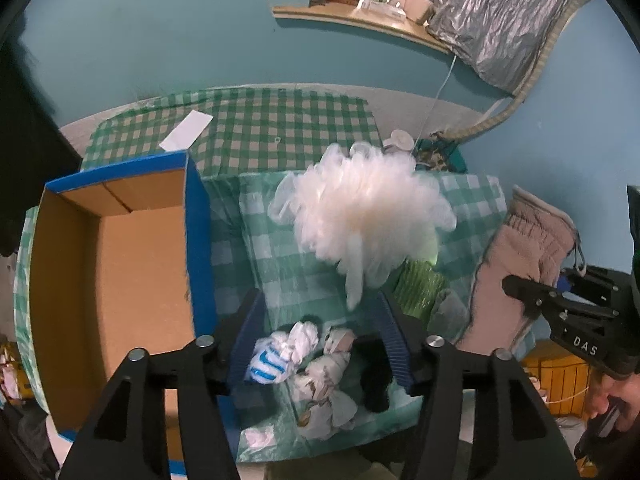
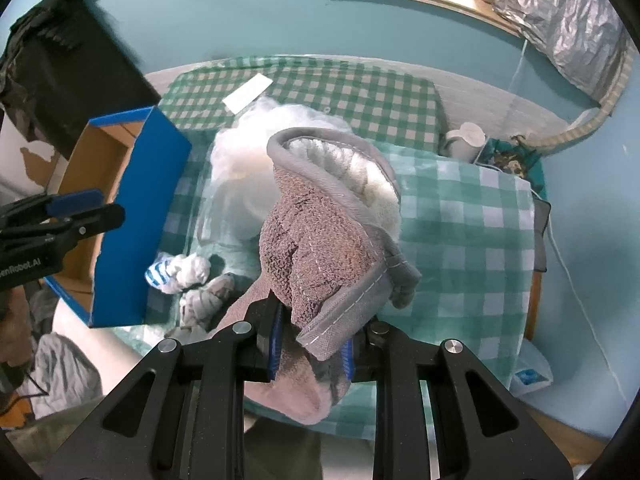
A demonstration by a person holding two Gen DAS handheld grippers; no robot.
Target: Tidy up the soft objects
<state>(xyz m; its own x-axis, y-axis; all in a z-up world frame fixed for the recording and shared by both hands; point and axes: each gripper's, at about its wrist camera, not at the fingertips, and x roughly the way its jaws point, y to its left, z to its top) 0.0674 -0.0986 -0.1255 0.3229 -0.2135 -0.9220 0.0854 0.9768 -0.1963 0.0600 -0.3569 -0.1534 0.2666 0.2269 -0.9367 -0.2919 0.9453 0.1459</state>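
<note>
My left gripper [image 1: 320, 298] is open over a pile on the green checked cloth [image 1: 280, 128]. A fluffy white mesh pouf [image 1: 368, 208] is blurred just beyond its fingertips, with its tail hanging between the blue pads [image 1: 250, 332] without touching them. Below lie balled socks: one blue-striped [image 1: 266, 362], one patterned [image 1: 324, 372] and a dark one [image 1: 374, 384]. An open blue cardboard box [image 1: 108, 280] stands to the left. My right gripper [image 2: 312, 332] is shut on a brown terry cloth with grey trim [image 2: 320, 248], lifted above the cloth. That brown cloth [image 1: 528, 248] also shows at the right of the left wrist view.
A white paper slip [image 1: 186, 130] lies on the far part of the cloth. A white jug [image 2: 466, 140] and clutter sit at the right edge. A green ribbed item [image 1: 420, 286] lies under the pouf. A wooden crate [image 1: 560, 376] is low right. A shelf [image 1: 360, 24] hangs on the blue wall.
</note>
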